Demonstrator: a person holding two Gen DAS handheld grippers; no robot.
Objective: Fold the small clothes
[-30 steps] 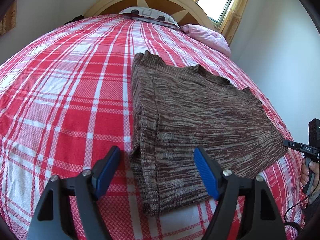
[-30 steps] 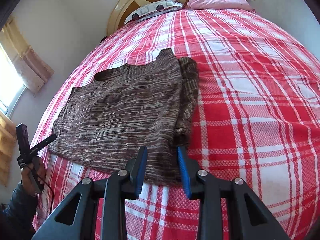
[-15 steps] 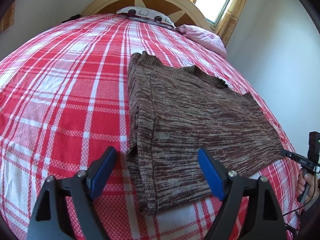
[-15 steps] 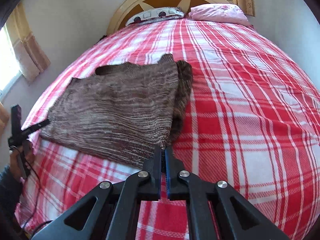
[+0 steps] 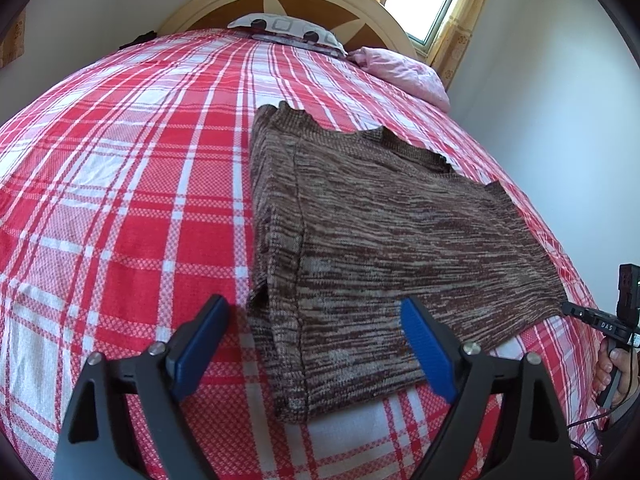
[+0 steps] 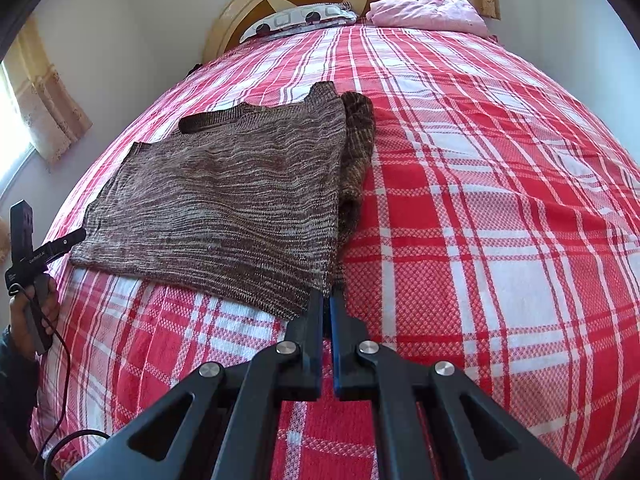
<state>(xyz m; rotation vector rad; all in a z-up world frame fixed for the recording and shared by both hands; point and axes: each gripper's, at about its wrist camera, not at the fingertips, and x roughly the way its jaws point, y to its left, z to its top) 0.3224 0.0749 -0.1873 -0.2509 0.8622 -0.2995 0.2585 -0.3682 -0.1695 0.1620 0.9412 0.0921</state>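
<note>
Left gripper fingers spread over the sweater; only the right view shows right gripper fingers clenched, empty.

My right gripper has snapped its jaws together with nothing between them and slid toward the sweater's near corner. My left gripper has just been opening wider over the near hem.
</note>
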